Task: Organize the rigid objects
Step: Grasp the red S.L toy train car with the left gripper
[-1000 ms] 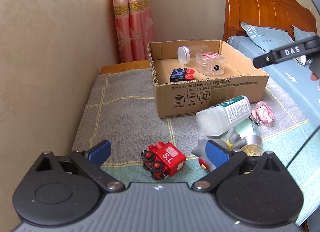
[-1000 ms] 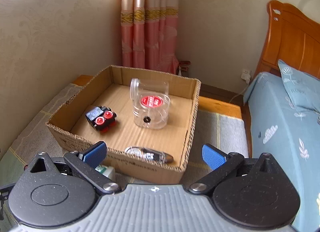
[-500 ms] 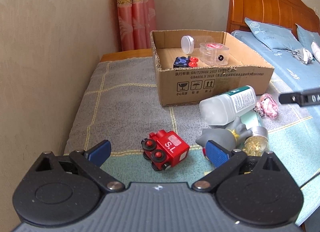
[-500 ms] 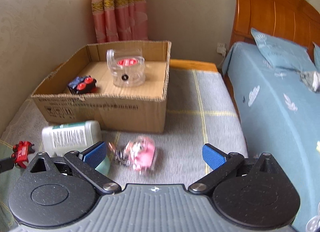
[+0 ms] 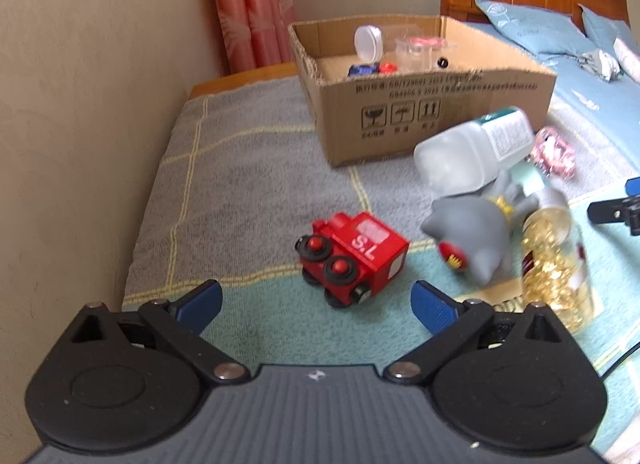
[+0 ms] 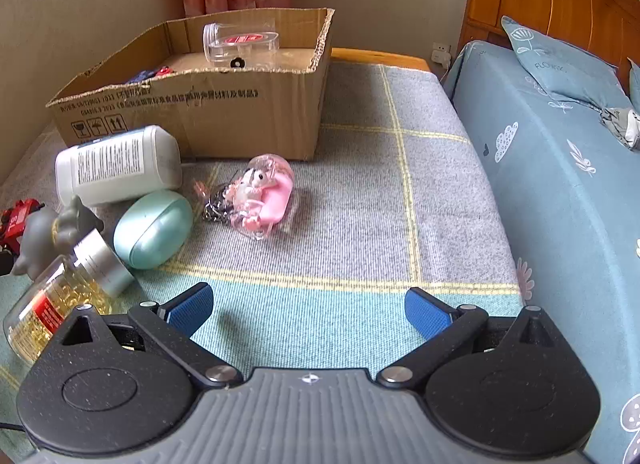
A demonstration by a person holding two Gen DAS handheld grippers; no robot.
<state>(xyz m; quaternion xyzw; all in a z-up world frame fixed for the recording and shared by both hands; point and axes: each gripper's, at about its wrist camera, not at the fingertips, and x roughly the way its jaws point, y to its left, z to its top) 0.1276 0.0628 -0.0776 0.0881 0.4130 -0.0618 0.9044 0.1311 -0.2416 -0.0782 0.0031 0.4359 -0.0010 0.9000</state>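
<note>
Red toy train [image 5: 354, 258] just ahead of left gripper [image 5: 316, 300], between its wide-open, empty fingers.

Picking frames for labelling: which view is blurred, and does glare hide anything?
Left wrist view: motion-smeared, the red toy train and grey cat figure soft-edged. Right wrist view: sharp, the cardboard box print crisp; no glare hiding anything, only fisheye bending at the edges.

Cardboard box [image 6: 224, 111]: its near wall hides most of the small toy [image 6: 154, 72] inside. Red toy train [image 6: 16, 217]: cut by the right wrist view's left edge. Left wrist view: motion-blurred grey figurine [image 5: 476, 236].
</note>
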